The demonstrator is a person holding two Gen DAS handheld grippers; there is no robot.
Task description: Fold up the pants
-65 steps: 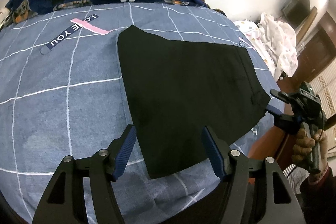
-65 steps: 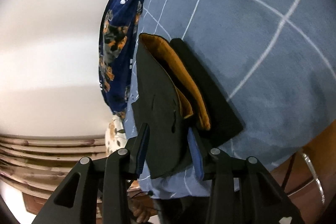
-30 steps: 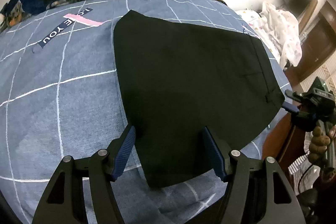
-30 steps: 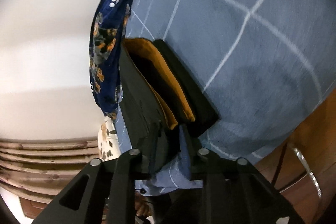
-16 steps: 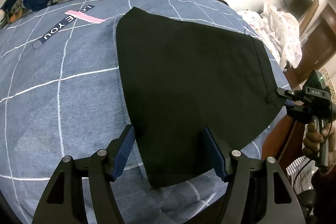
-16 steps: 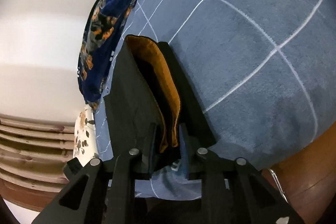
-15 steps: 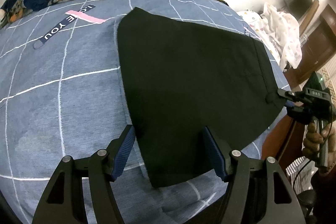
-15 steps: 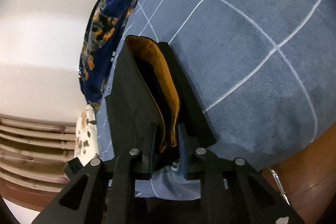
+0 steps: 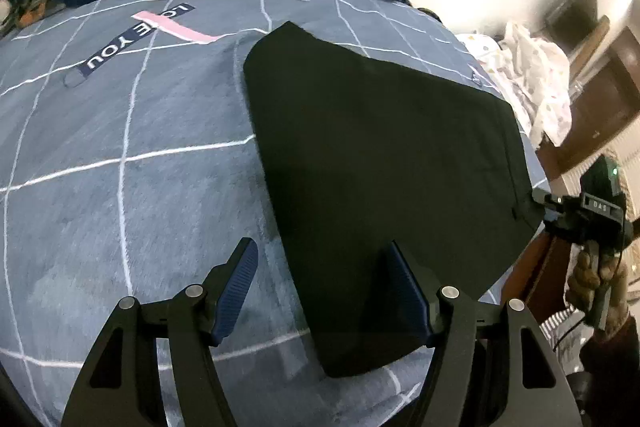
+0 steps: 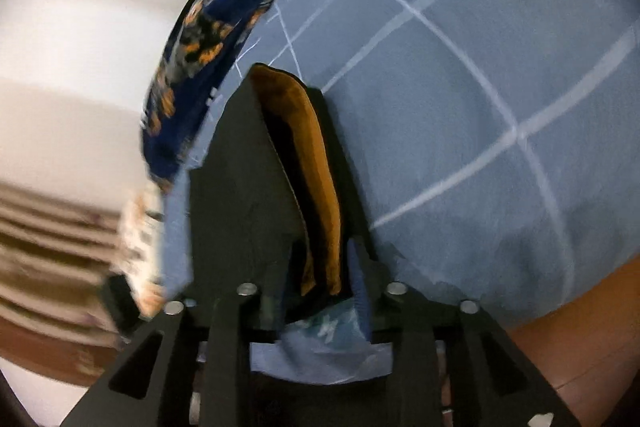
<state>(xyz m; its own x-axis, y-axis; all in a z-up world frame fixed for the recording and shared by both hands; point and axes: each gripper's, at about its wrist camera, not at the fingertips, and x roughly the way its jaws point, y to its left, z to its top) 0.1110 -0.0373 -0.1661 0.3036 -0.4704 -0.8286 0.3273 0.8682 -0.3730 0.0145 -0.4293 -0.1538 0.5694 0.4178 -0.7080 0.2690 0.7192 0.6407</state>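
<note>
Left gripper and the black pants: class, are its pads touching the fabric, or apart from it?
Apart. The left wrist view shows the left gripper open, both pads clear of the black pants, which lie flat on the bed sheet.

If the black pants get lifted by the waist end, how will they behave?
The pants are probably floppy: they lie flat, following the bedspread. The stacked waistband layers, gaping apart, may separate when raised. Likely light, with no creases in the bedspread around them.
</note>
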